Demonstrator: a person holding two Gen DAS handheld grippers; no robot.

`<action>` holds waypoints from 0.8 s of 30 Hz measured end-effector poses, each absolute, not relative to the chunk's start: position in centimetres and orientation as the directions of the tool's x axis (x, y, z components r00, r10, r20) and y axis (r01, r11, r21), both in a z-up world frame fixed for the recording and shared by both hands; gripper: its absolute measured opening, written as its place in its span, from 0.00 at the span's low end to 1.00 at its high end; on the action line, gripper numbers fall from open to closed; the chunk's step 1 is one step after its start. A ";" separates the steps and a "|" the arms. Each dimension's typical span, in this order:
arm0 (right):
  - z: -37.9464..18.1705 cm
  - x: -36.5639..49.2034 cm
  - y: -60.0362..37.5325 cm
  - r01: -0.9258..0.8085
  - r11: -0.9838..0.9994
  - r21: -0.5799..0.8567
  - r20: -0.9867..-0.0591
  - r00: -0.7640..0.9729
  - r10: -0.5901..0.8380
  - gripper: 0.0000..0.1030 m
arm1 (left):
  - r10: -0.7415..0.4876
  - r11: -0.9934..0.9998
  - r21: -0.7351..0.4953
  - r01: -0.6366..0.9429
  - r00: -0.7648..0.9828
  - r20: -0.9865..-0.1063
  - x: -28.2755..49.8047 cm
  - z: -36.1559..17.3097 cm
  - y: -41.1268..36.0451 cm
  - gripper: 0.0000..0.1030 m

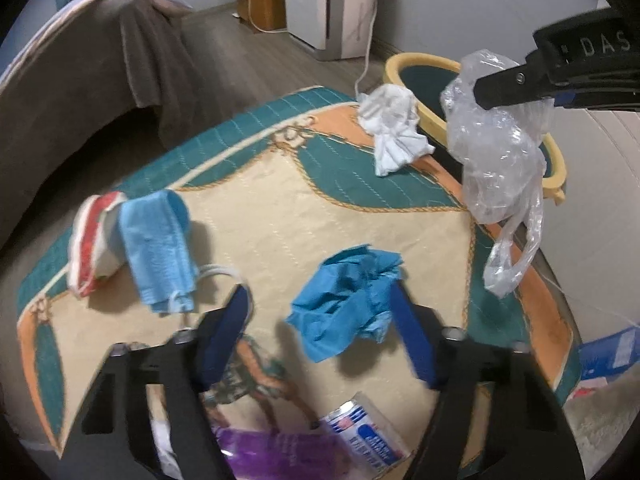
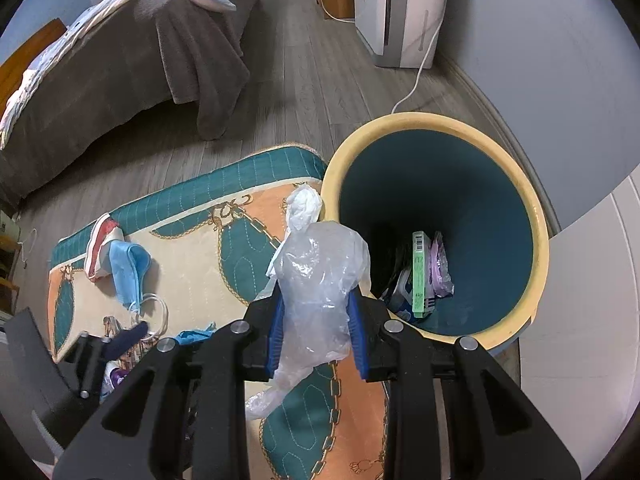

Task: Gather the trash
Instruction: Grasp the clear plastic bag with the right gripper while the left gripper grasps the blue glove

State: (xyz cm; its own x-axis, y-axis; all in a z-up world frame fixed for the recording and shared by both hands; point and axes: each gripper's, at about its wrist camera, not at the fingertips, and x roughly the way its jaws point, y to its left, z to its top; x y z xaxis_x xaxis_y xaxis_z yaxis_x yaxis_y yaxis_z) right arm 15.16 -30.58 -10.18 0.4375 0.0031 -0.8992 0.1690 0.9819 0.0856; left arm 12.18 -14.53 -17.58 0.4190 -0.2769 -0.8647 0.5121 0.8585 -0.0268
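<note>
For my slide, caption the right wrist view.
Right claw holds a clear plastic bag beside the yellow-rimmed bin.

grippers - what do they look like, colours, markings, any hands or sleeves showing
Both are matte black plastic frames with angular struts and silver round bolt heads. The left gripper and right gripper each carry two fingers faced with ribbed blue pads. Seen from the left wrist, the right one bears pale "DAS" lettering. No cables, hands or sleeves show.

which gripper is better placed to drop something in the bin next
Right. The right gripper is shut on the clear plastic bag beside the bin. The left gripper only straddles the blue crumpled paper, farther away.
</note>
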 end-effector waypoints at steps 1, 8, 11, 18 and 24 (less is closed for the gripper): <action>-10.2 15.2 -30.6 0.170 0.982 0.088 -0.900 0.437 0.005 0.26 | -0.291 0.853 -0.040 0.521 0.410 -0.864 12.2 -17.6 -14.8 0.53; -10.2 15.2 -30.6 0.167 0.981 0.097 -0.900 0.435 0.015 0.26 | -0.314 0.831 -0.042 0.554 0.405 -0.859 11.6 -17.3 -15.6 0.34; -10.1 15.2 -30.5 0.164 0.982 0.099 -0.898 0.439 0.018 0.26 | -0.316 0.837 -0.051 0.545 0.405 -0.858 11.8 -17.1 -15.4 0.28; -9.9 15.2 -30.3 0.155 0.982 0.103 -0.895 0.445 0.024 0.26 | -0.312 0.843 -0.044 0.535 0.421 -0.852 11.5 -16.5 -14.6 0.25; -9.7 15.2 -30.2 0.145 0.984 0.105 -0.893 0.448 0.030 0.26 | -0.326 0.848 -0.055 0.527 0.437 -0.838 11.1 -15.2 -14.4 0.24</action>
State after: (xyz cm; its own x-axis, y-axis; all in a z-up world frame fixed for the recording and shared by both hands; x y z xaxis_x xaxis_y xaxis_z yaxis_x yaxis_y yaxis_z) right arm 15.20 -30.19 -9.72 0.4482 0.0296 -0.8934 0.1450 0.9838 0.1053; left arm 11.14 -14.35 -15.20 0.4375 -0.3259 -0.8381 0.5272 0.8480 -0.0546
